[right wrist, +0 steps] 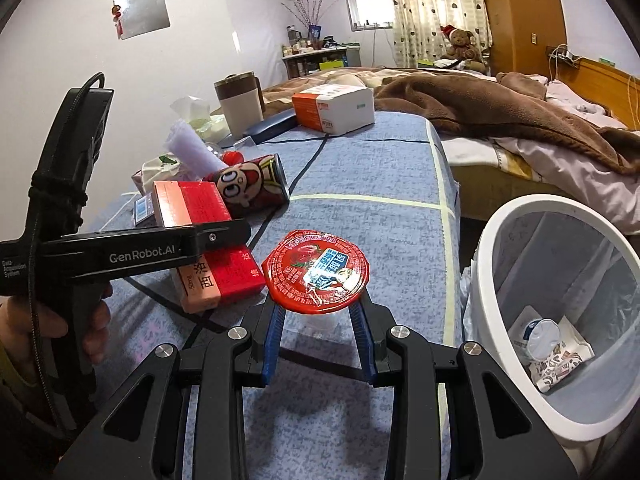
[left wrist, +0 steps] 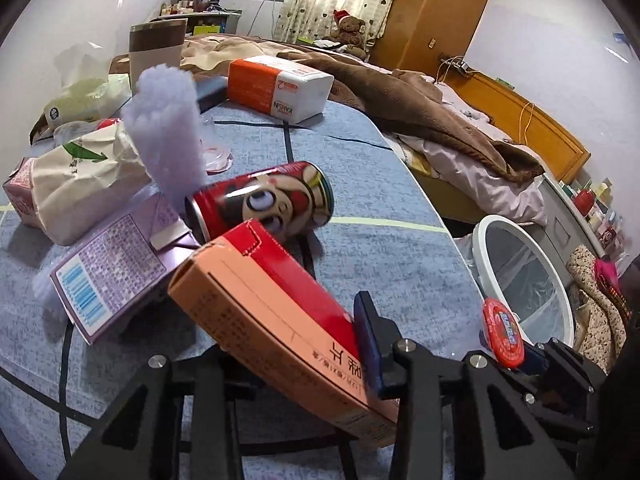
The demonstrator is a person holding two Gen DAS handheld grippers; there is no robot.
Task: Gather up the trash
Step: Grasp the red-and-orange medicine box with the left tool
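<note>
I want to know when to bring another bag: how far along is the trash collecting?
Done: a few wrappers already lie in the white bin. In hand: the right gripper holds a red-lidded cup; the left gripper grips a red and orange box. Left on the table: the red can, purple carton, paper bag.

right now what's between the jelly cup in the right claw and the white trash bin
Nothing: in the right wrist view only bare blue tablecloth and the table edge separate the jelly cup from the trash bin.

Left claw (right wrist: 224, 236), right claw (right wrist: 320, 340) clamped
</note>
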